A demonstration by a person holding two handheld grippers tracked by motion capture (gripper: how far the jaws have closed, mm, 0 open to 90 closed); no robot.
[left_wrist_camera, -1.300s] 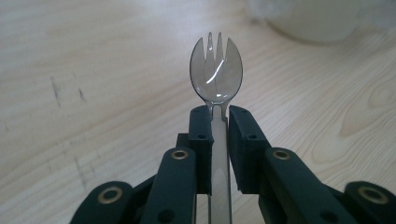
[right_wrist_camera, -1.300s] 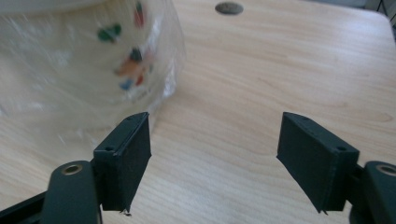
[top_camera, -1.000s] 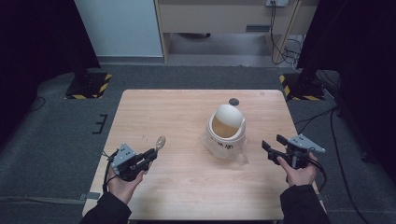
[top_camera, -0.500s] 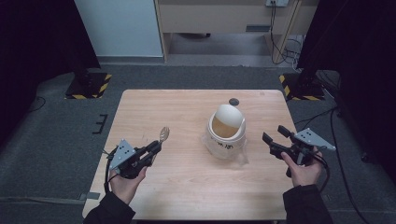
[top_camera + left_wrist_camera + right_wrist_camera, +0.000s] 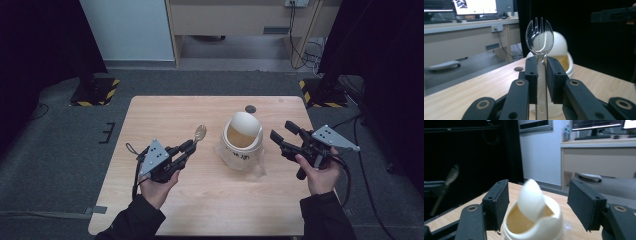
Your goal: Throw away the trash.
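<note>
A white cup [image 5: 242, 145] with a tan filling and a raised oval lid [image 5: 245, 122] stands mid-table on the wooden table [image 5: 165, 112]. My left gripper [image 5: 190, 147] is shut on a clear plastic spork [image 5: 199, 133], whose tines point up and toward the cup. In the left gripper view the spork [image 5: 539, 40] rises between the closed jaws, with the cup [image 5: 564, 57] behind it. To the cup's right my right gripper [image 5: 284, 135] stands open and faces it. In the right gripper view the cup [image 5: 534, 220] sits between the spread jaws, nothing touching it.
A small dark round spot [image 5: 250, 108] lies on the table behind the cup. A clear plastic wrap [image 5: 257, 170] spreads under the cup. Beyond the table stand a white cabinet [image 5: 130, 30] and a desk [image 5: 240, 17]. Yellow-black striped bases [image 5: 95, 92] sit on the floor.
My left gripper has lifted and moved right toward the cup with the spork in it. My right gripper has risen and edged left toward the cup.
</note>
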